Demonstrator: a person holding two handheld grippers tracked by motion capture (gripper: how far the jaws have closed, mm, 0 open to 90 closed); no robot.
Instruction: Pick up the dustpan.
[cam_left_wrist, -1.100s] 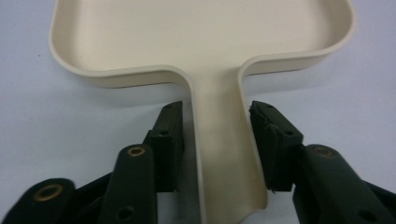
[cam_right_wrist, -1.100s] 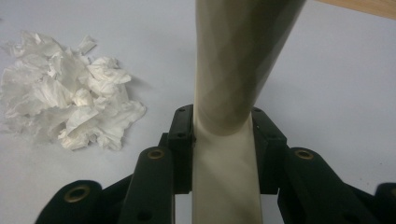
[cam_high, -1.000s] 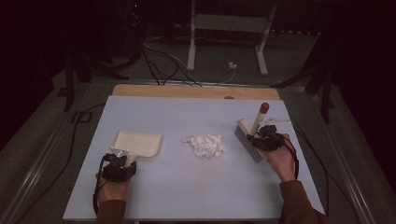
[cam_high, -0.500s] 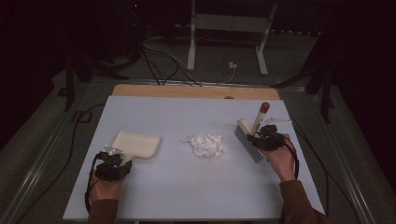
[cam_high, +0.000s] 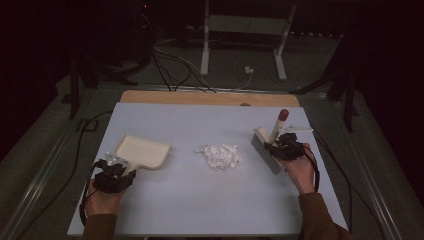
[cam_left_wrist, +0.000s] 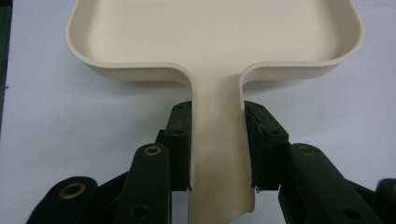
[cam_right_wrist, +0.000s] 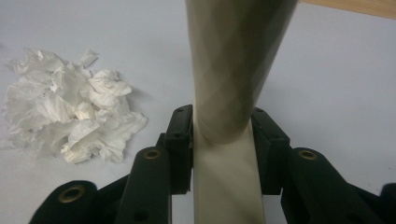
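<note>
Claws pinching dustpan (cam_left_wrist: 215, 42) handle and brush (cam_high: 267, 147) handle, we have both tools, but paper scraps (cam_high: 220, 155) lie unswept on the table (cam_high: 200, 200).

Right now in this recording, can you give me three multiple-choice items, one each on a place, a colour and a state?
1. Where is the pile of torn white paper scraps?
A. between dustpan and brush
B. inside the dustpan
C. on the floor

2. What colour is the brush handle's tip?
A. blue
B. dark red
C. green

3. What does the left claw hold?
A. nothing
B. the paper
C. the handle of the cream plastic dustpan

Answers: 1 A, the scraps lie on the pale blue table between the dustpan and the cream hand brush. 2 B, the high view shows it. 3 C, both jaws press the handle.
</note>
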